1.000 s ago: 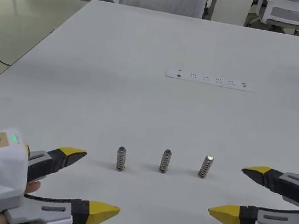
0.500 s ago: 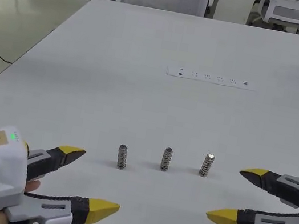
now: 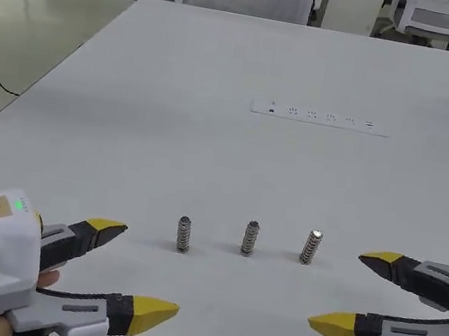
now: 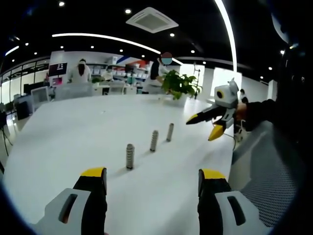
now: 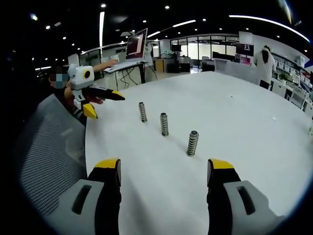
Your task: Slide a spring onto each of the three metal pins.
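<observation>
Springs: three coils stood in a row on tabletop (image 3: 212,140), each seated over upright metal pin: left spring (image 3: 183,236), middle spring (image 3: 249,239), right spring (image 3: 310,247). My left fingers (image 3: 149,310) were spread open, empty, near left end of row and apart from it. My right fingers (image 3: 336,323) were likewise open, empty, off right end. Judgement: coils light, springy, liable to squash or flick away; I would pinch lightly at mid-length. Pins slim, stiff; whether fixed to tabletop, I could not tell. Task appeared complete.
</observation>
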{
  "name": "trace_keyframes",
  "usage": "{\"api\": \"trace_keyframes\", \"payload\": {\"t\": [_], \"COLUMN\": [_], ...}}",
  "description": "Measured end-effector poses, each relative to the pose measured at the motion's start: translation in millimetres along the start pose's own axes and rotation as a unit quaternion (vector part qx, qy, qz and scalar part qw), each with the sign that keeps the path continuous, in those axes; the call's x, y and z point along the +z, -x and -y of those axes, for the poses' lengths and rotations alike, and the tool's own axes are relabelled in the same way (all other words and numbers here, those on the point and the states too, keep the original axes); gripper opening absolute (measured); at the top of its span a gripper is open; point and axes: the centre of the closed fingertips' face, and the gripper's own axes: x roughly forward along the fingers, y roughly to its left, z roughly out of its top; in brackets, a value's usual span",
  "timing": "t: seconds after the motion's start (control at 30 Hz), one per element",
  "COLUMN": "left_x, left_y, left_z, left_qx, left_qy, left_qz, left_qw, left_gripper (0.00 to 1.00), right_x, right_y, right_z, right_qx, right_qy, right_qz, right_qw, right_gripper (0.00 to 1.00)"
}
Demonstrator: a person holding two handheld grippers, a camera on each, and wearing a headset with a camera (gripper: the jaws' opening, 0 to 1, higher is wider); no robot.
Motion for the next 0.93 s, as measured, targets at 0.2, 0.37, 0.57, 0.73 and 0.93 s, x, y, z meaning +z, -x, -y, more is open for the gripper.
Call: {"api": "trace_keyframes", "payload": {"t": [0.2,0.37,0.57,0.73,0.93], "left_x": [-0.7,-1.5,-3.8,-5.2,-5.6], "left_y": [-0.3,-0.5,-0.8,-1.0,-1.1], "left_z": [-0.2,-1.2,-1.1,-1.8,-3.3], "left_qx": [0.001,0.002,0.002,0.002,0.003], "left_qy": [0.000,0.001,0.001,0.002,0.001], "left_qz": [-0.001,-0.002,-0.006,-0.008,-0.009], "left_qw": [1.0000,1.0000,1.0000,1.0000,1.0000], "left_gripper": [0.73,0.73,0.73,0.72,0.72], "right_x": [-0.4,-0.3,-1.2,-2.4,-2.7], "right_y": [-0.7,-1.2,-1.8,-2.3,-2.8], "right_z": [-0.6,-0.8,-0.5,-0.2,-1.0], "right_qx": [0.002,0.002,0.003,0.004,0.005], "right_qy": [-0.002,-0.003,-0.003,-0.002,-0.001], "right_qz": [-0.001,-0.002,-0.003,-0.006,-0.007], "right_qw": [1.0000,1.0000,1.0000,1.0000,1.0000], "right_gripper": [0.71,0.71,0.71,0.71,0.71]}}
